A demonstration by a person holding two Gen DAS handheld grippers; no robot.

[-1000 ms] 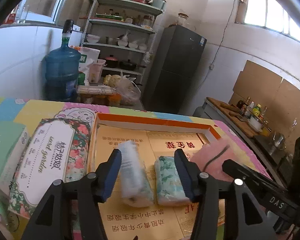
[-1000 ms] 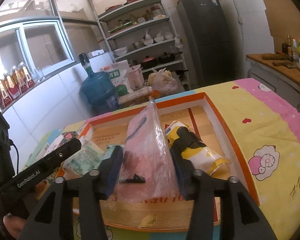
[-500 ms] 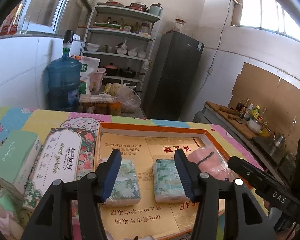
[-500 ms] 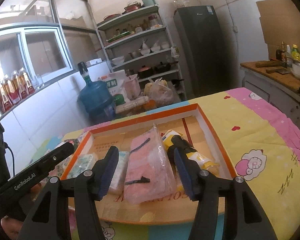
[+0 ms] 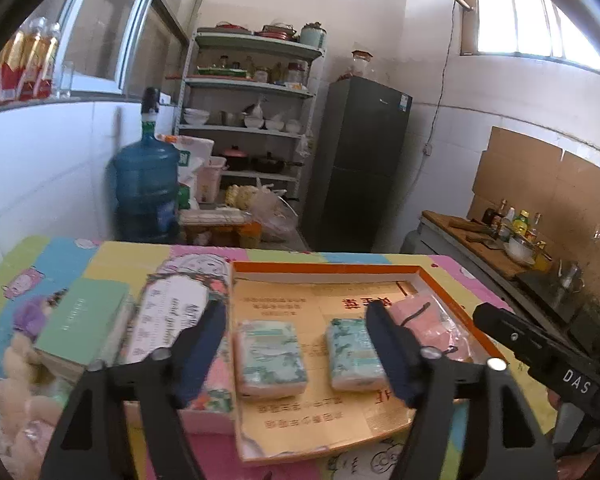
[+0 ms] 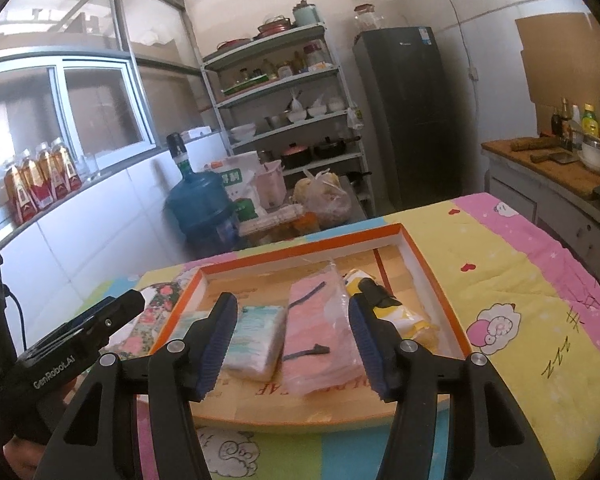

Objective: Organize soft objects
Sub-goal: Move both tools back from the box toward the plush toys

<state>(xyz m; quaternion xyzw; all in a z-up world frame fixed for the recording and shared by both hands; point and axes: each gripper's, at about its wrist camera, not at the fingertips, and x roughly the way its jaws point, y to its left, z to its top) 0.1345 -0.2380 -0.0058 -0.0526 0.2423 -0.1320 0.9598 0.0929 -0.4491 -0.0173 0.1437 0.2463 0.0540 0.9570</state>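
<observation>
Orange-rimmed tray (image 5: 328, 267) on the worktop (image 6: 532, 280) held, left to right, two green-patterned tissue packs (image 5: 271, 356) (image 5: 354, 354), a pink bagged cloth (image 6: 316, 328) and a yellow packet (image 6: 400, 314). All four lay flat, side by side, long axes running from the near rim toward the far rim. Left of the tray lay a floral tissue box (image 5: 172, 320) and a green box (image 5: 82, 320). Left claw (image 5: 296, 356) and right claw (image 6: 292, 348) both hung above the tray, spread wide, gripping nothing.

An orange-rimmed tray (image 5: 332, 268) holds two green-and-white leafy tissue packs (image 5: 270, 356), a pink pouch (image 6: 316, 332), and a yellow packet (image 6: 400, 316).
</observation>
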